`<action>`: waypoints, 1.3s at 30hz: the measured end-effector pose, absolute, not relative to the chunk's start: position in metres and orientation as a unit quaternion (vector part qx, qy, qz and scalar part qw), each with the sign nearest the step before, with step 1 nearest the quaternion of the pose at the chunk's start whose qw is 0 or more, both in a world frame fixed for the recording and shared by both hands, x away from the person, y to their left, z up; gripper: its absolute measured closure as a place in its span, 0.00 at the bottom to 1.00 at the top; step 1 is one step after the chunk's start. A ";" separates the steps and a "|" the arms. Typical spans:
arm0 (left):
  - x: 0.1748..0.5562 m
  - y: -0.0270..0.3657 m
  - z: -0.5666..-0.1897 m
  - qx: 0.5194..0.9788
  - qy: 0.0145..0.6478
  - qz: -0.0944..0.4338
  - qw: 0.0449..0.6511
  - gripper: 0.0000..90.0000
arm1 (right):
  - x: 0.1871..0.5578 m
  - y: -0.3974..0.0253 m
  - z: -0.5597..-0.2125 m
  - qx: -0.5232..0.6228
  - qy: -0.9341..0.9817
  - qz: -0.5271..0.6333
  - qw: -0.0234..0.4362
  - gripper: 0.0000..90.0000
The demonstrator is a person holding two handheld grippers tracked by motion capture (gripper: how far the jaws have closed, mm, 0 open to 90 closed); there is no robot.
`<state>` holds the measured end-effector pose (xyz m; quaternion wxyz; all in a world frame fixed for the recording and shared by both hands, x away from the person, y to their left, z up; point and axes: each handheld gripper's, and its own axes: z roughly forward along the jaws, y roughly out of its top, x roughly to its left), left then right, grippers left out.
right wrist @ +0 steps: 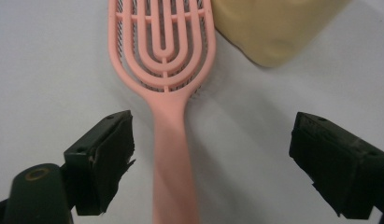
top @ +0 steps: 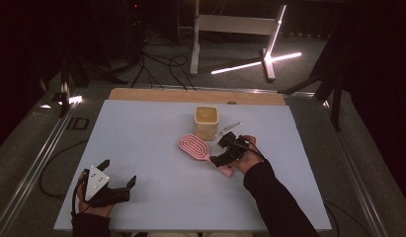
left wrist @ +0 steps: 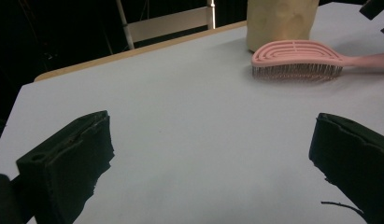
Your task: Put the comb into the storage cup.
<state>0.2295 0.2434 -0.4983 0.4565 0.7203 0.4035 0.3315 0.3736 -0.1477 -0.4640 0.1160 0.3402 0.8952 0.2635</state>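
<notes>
A pink hairbrush [top: 194, 146] lies bristles down on the pale table [top: 151, 128], its handle pointing toward the near right. Just behind its head stands a tan container [top: 206, 122]. My right gripper [top: 222, 150] hovers over the handle, open. In the right gripper view the handle [right wrist: 173, 154] runs up between the spread jaws of that gripper [right wrist: 217, 158], touching neither, with the brush head [right wrist: 161, 42] and container [right wrist: 273, 23] beyond. My left gripper [top: 118, 172] rests open near the front left. Its own view, past the gripper [left wrist: 210, 158], shows the brush [left wrist: 297, 58] and container [left wrist: 280, 21] far off.
A wooden strip [top: 190, 95] edges the table's far side. Behind it, on the dark floor, are a metal stand [top: 230, 29], bright light strips [top: 260, 61] and cables [top: 161, 66]. A metal rail [top: 37, 158] runs along the table's left.
</notes>
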 end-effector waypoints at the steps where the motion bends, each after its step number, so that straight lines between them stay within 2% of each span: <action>1: 0.230 0.243 -0.498 0.721 0.404 0.331 0.456 0.00 | 0.374 -0.147 -0.465 0.340 0.895 0.264 0.114 0.15; 13: 0.230 0.243 -0.498 0.721 0.403 0.332 0.456 0.00 | 0.379 -0.139 -0.476 0.334 0.906 0.243 0.090 0.19; 22: 0.230 0.243 -0.498 0.721 0.403 0.332 0.456 0.00 | 0.383 -0.131 -0.486 0.331 0.915 0.223 0.063 0.34; 31: 0.230 0.243 -0.498 0.722 0.403 0.331 0.455 0.00 | 0.383 -0.119 -0.497 0.309 0.930 0.190 0.064 0.50; 39: 0.230 0.243 -0.499 0.722 0.403 0.330 0.454 0.00 | 0.385 -0.117 -0.498 0.311 0.929 0.192 0.061 0.58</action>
